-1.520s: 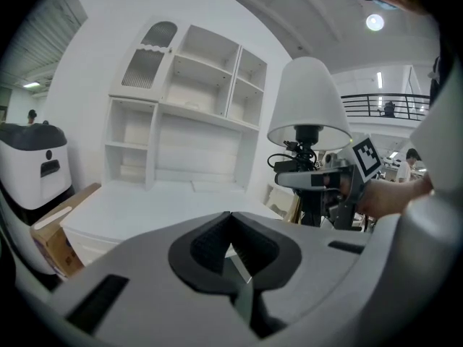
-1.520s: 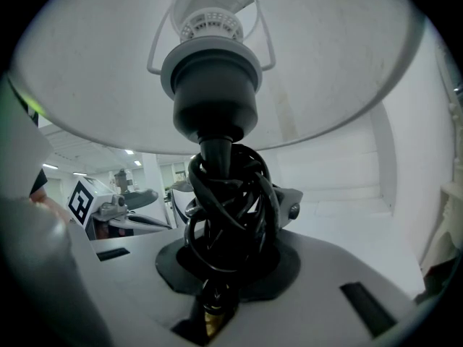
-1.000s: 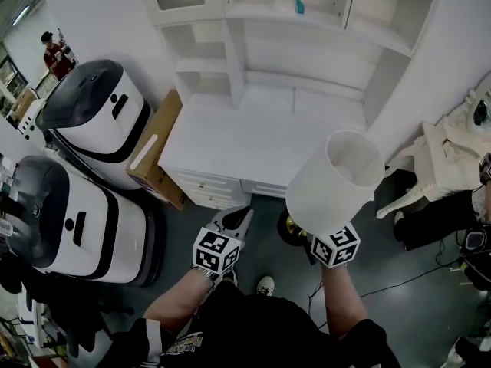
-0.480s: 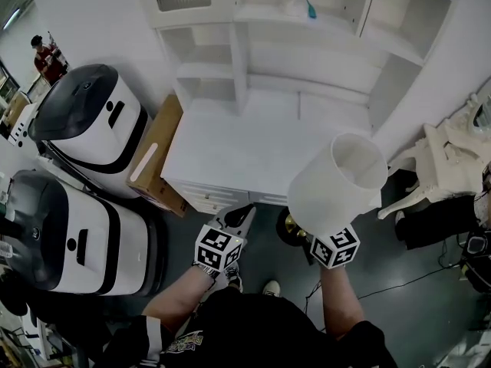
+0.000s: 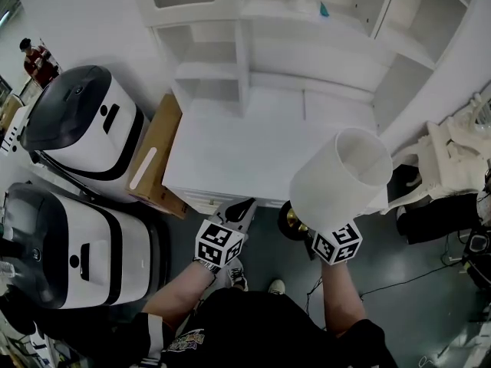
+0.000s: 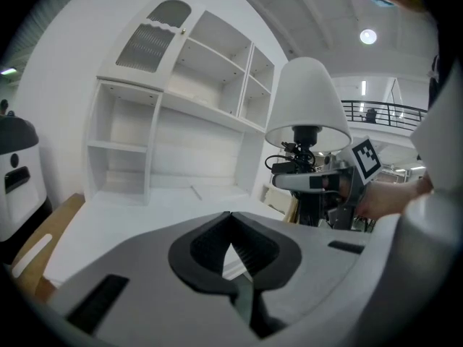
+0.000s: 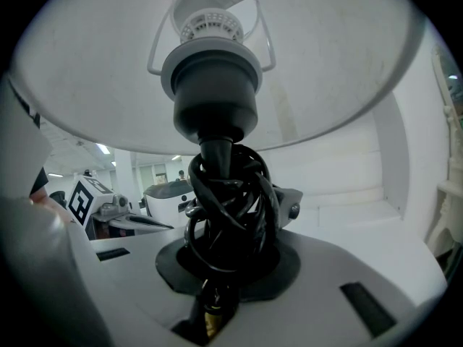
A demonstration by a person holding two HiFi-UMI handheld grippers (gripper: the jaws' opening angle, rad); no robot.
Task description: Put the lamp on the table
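Note:
The lamp has a white shade [image 5: 341, 176] and a dark stem wound with black cord [image 7: 226, 194]. My right gripper [image 5: 313, 228] is shut on that wrapped stem and holds the lamp upright above the floor, just in front of the white table [image 5: 245, 148]. Its gold and black base [image 5: 290, 221] hangs below the table's front edge. From below, the right gripper view looks up into the shade [image 7: 333, 63]. My left gripper [image 5: 242, 208] is shut and holds nothing, pointing at the table's front edge to the left of the lamp. The left gripper view shows the lamp [image 6: 307, 101] to its right.
White hutch shelves [image 5: 253, 48] rise at the table's back, with a teal item [image 5: 323, 10] on top. Two white and black machines [image 5: 77, 117] [image 5: 65, 244] and a cardboard box [image 5: 153, 156] stand left. A white ornate chair [image 5: 453, 156] stands right. A cable lies on the floor.
Both grippers have moved forward toward the table, and the lamp with them. The shade now overlaps the table's front right corner.

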